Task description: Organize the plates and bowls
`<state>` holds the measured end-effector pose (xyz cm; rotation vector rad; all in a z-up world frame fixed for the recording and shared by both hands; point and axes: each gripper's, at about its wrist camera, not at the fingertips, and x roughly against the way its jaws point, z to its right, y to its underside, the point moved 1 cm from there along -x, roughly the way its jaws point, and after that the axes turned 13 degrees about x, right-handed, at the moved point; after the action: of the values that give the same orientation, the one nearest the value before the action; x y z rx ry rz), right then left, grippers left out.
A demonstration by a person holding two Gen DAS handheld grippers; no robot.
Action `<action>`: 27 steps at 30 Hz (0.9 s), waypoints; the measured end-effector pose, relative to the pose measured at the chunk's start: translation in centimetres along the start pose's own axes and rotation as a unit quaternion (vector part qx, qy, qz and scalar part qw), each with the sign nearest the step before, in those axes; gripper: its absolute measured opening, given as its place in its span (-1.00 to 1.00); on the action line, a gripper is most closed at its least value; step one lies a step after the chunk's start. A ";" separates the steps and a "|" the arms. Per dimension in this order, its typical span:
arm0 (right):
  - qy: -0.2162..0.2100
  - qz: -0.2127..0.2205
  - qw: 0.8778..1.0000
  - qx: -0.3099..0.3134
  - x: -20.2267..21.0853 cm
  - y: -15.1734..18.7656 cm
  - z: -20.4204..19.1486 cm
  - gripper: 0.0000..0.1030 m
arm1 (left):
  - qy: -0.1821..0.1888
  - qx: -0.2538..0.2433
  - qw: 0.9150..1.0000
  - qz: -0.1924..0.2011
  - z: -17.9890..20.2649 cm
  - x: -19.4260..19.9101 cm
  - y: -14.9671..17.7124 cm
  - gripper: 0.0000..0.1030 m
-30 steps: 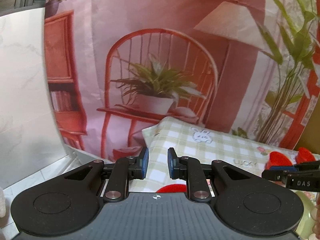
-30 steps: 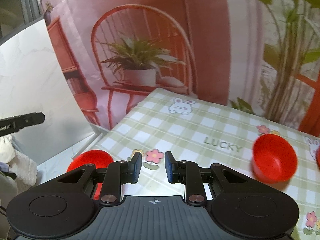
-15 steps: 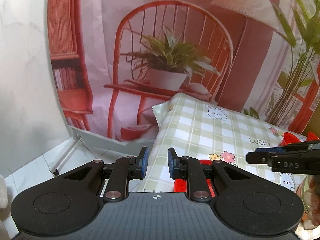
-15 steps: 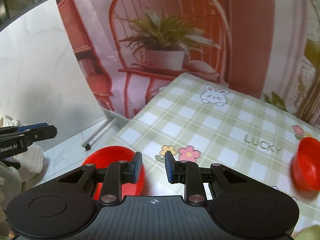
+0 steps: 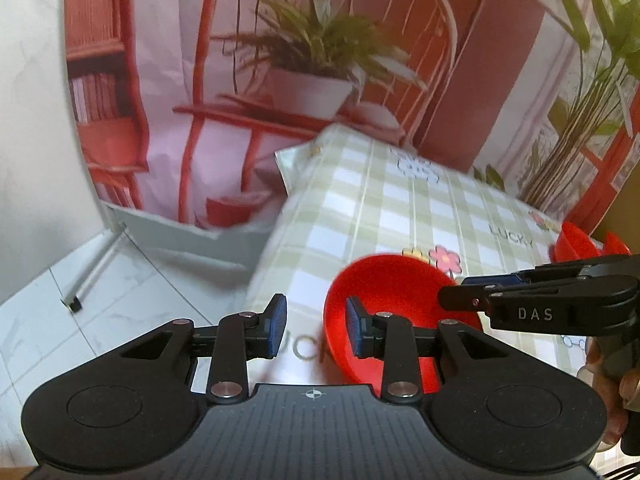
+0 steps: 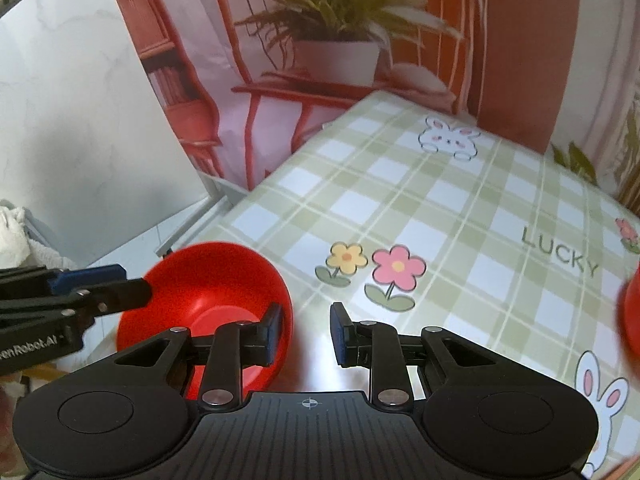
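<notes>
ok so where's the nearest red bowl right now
The red bowl sits near the table's left corner, beside the flower prints, between the left gripper and right gripper, both open around its rim.

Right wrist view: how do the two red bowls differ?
The near bowl sits at the table's left corner, inside showing; the far bowl is cut off by the picture's right edge. The left gripper and right gripper crowd the near bowl; neither nears the far bowl. Both are red.

We look from both wrists, low and close over the table (image 5: 400, 208) corner, facing the backdrop (image 6: 320, 20). Both views share the red bowl (image 5: 384, 292) and checked cloth.
</notes>
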<state>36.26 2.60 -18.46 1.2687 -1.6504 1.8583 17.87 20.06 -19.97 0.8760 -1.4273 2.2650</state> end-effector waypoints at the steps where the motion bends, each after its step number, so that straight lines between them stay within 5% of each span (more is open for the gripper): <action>1: -0.001 -0.002 1.000 0.001 -0.2 0.1 -0.1 -0.54 | 0.002 0.003 1.000 -0.004 -0.1 -0.3 0.3 -0.34; 6: -0.014 -0.004 1.000 0.008 -0.5 0.5 -0.9 -0.61 | 0.009 0.006 1.000 -0.014 -0.1 -1.0 1.2 -0.38; 9: -0.019 -0.001 1.000 0.012 -0.4 0.6 -1.4 -0.71 | 0.007 0.007 1.000 -0.017 -0.1 -1.2 1.3 -0.72; 16: -0.024 0.013 1.000 -0.002 0.7 1.0 -1.6 -0.78 | 0.001 0.028 0.999 -0.020 -0.1 -0.9 1.3 -0.77; 27: -0.017 0.059 0.996 -0.061 5.3 2.2 1.1 -0.78 | 0.010 -0.016 1.000 -0.015 3.4 1.1 1.1 -0.77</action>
<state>32.22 -0.51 -15.71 1.1824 -1.8629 1.7784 17.51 16.46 -18.95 0.8570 -1.4280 2.2162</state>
